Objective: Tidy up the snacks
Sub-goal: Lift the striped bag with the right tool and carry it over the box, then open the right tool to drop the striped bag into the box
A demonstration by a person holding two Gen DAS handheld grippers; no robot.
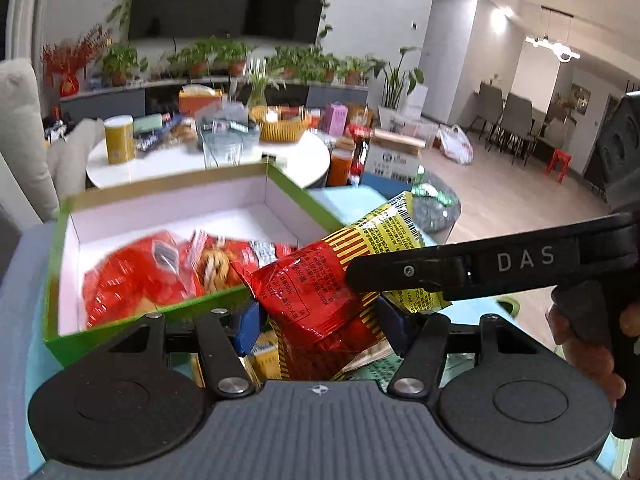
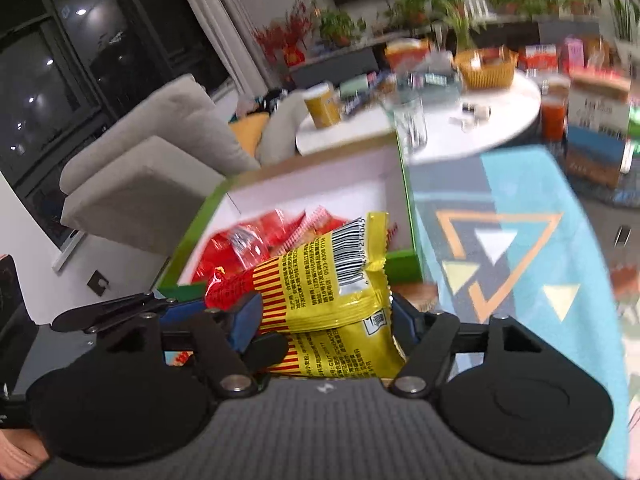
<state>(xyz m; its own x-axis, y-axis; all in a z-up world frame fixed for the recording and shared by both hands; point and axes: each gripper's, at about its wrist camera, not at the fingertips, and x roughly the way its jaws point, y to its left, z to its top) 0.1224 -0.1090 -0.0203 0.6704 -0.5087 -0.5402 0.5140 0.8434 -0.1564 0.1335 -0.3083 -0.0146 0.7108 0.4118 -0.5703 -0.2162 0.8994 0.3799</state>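
A red and yellow snack bag [image 1: 320, 292] is held between both grippers just in front of a green box [image 1: 168, 316] with a white inside. My left gripper [image 1: 316, 324] is shut on the bag's red end. My right gripper [image 2: 324, 320] is shut on the same bag [image 2: 332, 280] at its yellow end; it shows in the left wrist view [image 1: 420, 272] reaching in from the right. Several red snack packets [image 1: 160, 272] lie inside the box [image 2: 414, 216], also seen in the right wrist view [image 2: 256, 240].
The box stands on a blue patterned cloth [image 2: 520, 240]. Behind it is a round white table [image 1: 208, 160] with a yellow can [image 1: 119, 139], a glass [image 2: 408, 120] and a yellow basket [image 1: 284, 124]. A grey sofa [image 2: 152, 160] is at the left. Cartons [image 1: 394, 156] stand on the floor.
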